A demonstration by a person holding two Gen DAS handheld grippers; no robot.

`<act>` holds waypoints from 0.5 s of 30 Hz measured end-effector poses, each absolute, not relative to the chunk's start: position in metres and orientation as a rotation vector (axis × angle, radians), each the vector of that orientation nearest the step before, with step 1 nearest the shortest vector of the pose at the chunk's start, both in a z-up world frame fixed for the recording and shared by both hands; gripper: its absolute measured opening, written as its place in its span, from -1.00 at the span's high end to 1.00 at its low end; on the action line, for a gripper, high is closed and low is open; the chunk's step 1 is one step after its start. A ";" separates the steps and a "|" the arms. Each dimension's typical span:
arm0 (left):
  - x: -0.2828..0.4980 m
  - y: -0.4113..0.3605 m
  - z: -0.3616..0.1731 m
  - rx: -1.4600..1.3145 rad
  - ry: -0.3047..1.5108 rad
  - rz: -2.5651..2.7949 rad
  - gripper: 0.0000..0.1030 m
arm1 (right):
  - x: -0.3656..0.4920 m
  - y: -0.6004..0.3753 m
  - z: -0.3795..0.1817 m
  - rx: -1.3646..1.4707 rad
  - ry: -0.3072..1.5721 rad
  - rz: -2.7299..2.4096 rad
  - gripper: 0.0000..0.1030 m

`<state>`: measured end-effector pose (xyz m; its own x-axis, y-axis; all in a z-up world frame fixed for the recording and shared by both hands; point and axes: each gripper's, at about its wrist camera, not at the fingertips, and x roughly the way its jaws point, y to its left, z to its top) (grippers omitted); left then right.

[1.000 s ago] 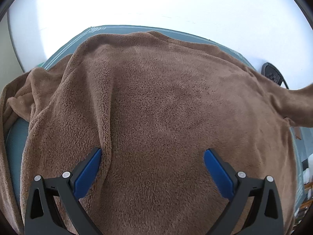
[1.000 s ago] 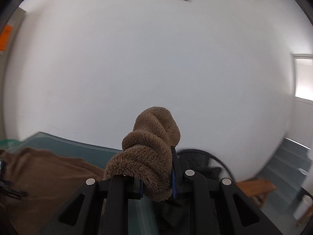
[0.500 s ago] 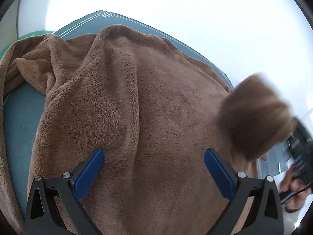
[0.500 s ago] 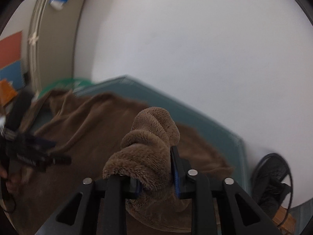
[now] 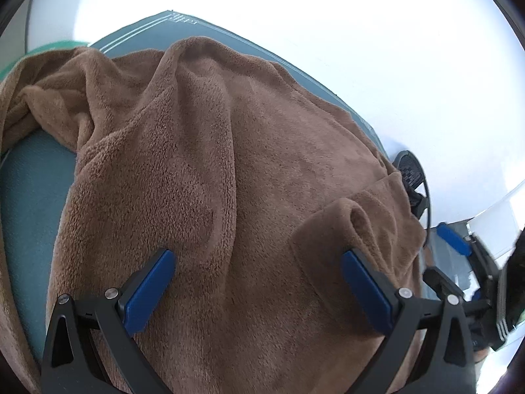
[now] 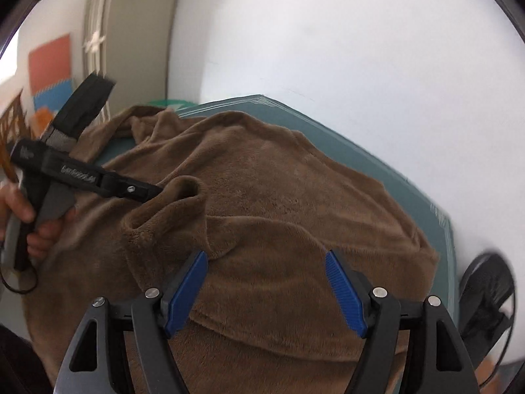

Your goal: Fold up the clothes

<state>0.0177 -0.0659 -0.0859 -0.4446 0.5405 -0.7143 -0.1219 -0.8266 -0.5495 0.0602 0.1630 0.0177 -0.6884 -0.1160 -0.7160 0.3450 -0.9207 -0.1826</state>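
A brown fleece garment [image 5: 229,180] lies spread over a teal table [image 5: 26,203]. One sleeve is folded in over the body, and its open cuff [image 5: 357,216] rests on top; the same cuff [image 6: 177,193] shows in the right wrist view. My left gripper [image 5: 259,262] hangs open over the garment's near part, nothing between its blue pads. My right gripper [image 6: 265,266] is above the folded sleeve with its jaws opening, and no cloth is pinched between them. In the right wrist view the left gripper's finger [image 6: 131,190] reaches to the cuff.
A white wall stands behind the table. A black fan [image 5: 411,177] sits beyond the table's right corner and appears again as a fan [image 6: 485,292] at the right. A person's hand [image 6: 23,210] holds the left gripper. A bunched sleeve [image 5: 55,105] lies far left.
The right gripper came down with the sleeve end from the air, laid it on the garment's body and opened off it. The left gripper shifted across the garment and stayed open.
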 end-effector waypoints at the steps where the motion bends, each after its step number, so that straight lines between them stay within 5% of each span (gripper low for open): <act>1: 0.018 -0.068 -0.085 -1.362 -0.625 2.284 -0.99 | 0.058 0.168 0.017 1.102 0.410 -2.645 -0.48; 15: 0.016 -0.063 -0.078 -1.429 -0.694 2.227 -0.99 | 0.050 0.127 -0.052 1.222 0.309 -2.455 -0.48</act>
